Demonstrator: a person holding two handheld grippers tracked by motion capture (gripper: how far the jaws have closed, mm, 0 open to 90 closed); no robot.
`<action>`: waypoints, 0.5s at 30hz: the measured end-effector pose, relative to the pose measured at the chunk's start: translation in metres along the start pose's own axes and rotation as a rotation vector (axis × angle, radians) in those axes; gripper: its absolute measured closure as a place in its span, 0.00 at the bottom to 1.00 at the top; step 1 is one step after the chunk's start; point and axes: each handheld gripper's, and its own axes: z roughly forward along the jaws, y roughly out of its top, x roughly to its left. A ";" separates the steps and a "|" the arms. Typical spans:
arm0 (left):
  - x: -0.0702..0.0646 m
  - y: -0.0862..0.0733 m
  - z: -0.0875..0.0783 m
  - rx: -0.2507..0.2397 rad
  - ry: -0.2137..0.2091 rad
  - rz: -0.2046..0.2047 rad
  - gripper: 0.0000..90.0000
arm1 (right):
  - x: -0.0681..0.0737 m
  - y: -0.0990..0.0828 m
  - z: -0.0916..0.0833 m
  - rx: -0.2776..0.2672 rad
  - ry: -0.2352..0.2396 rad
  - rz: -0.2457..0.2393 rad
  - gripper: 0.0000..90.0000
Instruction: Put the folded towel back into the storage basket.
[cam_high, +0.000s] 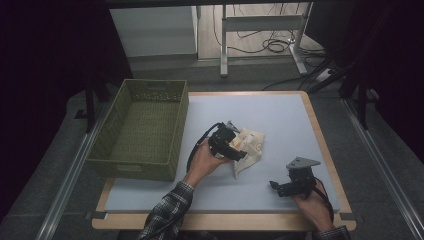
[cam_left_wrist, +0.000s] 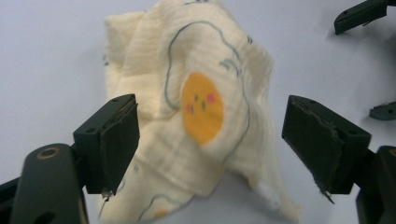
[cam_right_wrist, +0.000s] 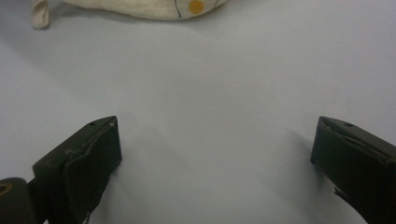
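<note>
A crumpled cream muslin cloth (cam_high: 253, 141) with blue line drawings and an orange round face lies near the middle of the blue-grey mat (cam_high: 285, 112). My left gripper (cam_high: 239, 152) hovers at the cloth's left edge, held from the lower left. In the left gripper view its jaws stand wide apart over the cloth (cam_left_wrist: 201, 105), and the pads press on nothing. My right gripper (cam_high: 276, 188) rests low on the mat at the front right, open and pointing left. Bare mat lies between its jaws, and the cloth (cam_right_wrist: 140, 6) sits farther off.
An olive-green mesh basket (cam_high: 131, 169) stands on the table's left side and looks empty inside. The mat lies on a wooden tabletop with its edge (cam_high: 225, 220) along the front. Behind the table are desk legs and cables on the floor.
</note>
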 end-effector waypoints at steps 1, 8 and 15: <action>0.001 -0.006 -0.006 -0.007 0.007 -0.005 0.26 | 0.000 0.000 0.000 0.001 0.000 0.000 0.02; 0.006 -0.032 -0.017 -0.026 0.062 -0.015 0.48 | 0.000 0.000 0.000 -0.003 0.004 -0.001 0.04; 0.016 -0.051 -0.007 -0.057 0.077 -0.044 0.60 | 0.001 0.000 -0.005 -0.033 -0.005 0.012 0.28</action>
